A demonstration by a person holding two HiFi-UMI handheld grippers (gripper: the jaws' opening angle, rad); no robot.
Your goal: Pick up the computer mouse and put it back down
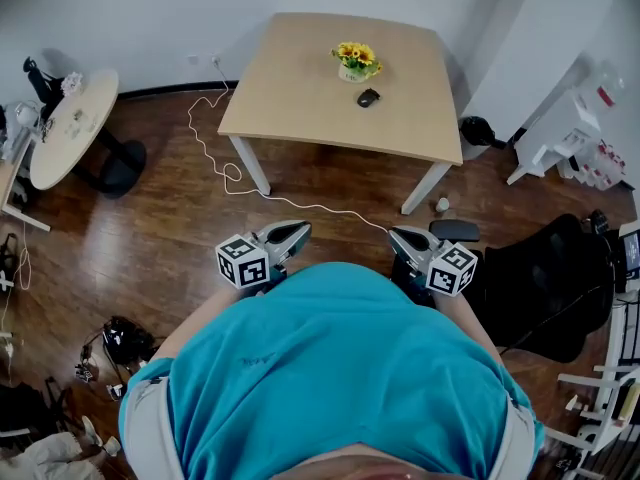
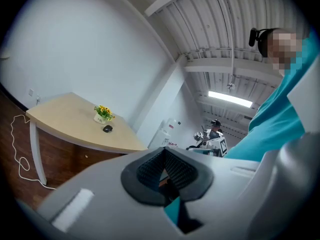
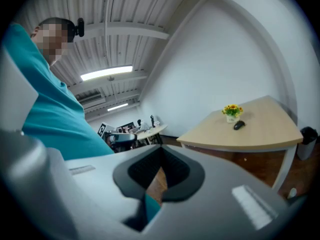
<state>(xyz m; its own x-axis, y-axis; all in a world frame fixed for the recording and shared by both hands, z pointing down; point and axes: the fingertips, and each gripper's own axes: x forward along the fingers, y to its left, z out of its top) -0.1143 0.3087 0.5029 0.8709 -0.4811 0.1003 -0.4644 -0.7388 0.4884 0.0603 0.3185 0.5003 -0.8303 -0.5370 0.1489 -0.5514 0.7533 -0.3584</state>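
Note:
The black computer mouse [image 1: 368, 97] lies on the light wooden table [image 1: 300, 78] at the far side of the room, just right of a small pot of yellow flowers [image 1: 356, 61]. Both grippers are held close to my teal shirt, far from the table. The left gripper [image 1: 300, 230] and the right gripper [image 1: 398, 236] are shut and hold nothing. In the left gripper view the mouse [image 2: 107, 128] is small and distant beyond the shut left gripper [image 2: 164, 154]. The right gripper view shows the mouse [image 3: 239, 125] past the shut right gripper [image 3: 161, 151].
A white cable [image 1: 215, 158] snakes across the wooden floor from the wall to near my feet. A round table [image 1: 70, 123] stands at the left, a black office chair [image 1: 560, 278] at the right, and a white shelf unit [image 1: 570, 133] and black bin [image 1: 478, 130] beside the table.

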